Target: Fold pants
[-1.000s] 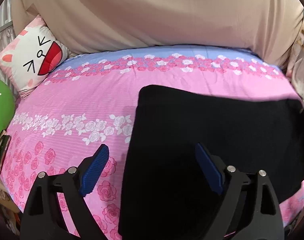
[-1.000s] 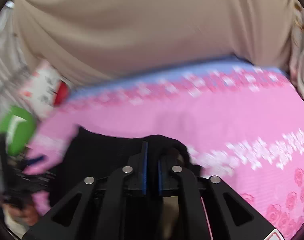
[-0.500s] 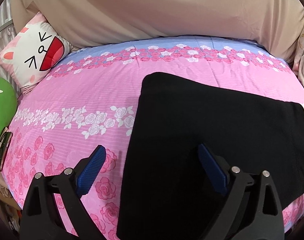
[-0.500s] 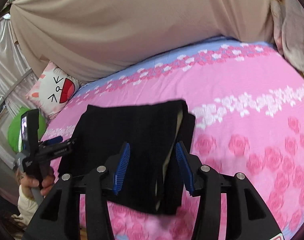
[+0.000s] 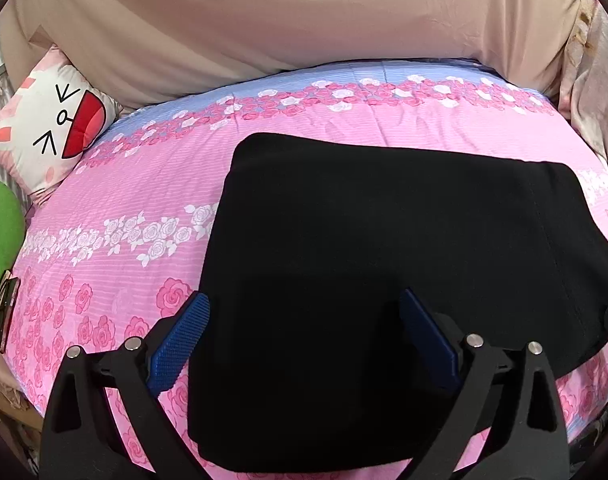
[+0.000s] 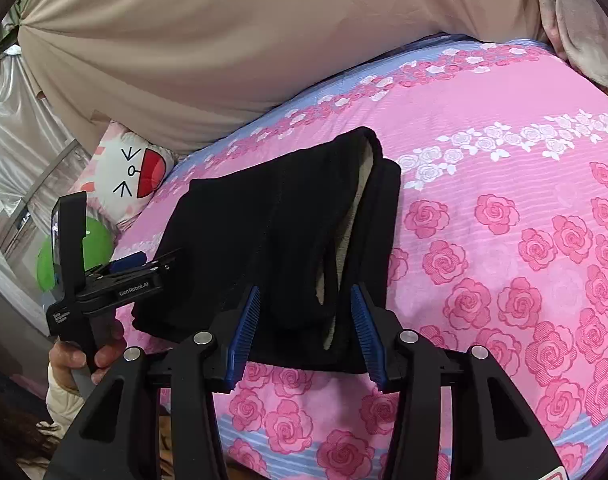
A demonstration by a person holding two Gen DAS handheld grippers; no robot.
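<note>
The black pants (image 5: pixel 384 280) lie folded into a flat rectangle on the pink rose bedspread (image 5: pixel 144 184). In the right wrist view the pants (image 6: pixel 272 236) show stacked layers with a pale lining at their right edge. My left gripper (image 5: pixel 304 320) is open and empty, hovering over the near left part of the pants; it also shows in the right wrist view (image 6: pixel 140 262) at the pants' left edge. My right gripper (image 6: pixel 304 312) is open and empty, its fingers straddling the near right end of the pants.
A cat-face pillow (image 5: pixel 44 120) and a green cushion (image 5: pixel 0 240) sit at the bed's left end. A beige curtain (image 5: pixel 304 20) hangs behind the bed. The bed's near edge (image 6: pixel 344 440) runs below my right gripper.
My right gripper let go of the pants' end, opened and pulled back a little. The pants settled flat. My left gripper stayed open and shifted slightly.
</note>
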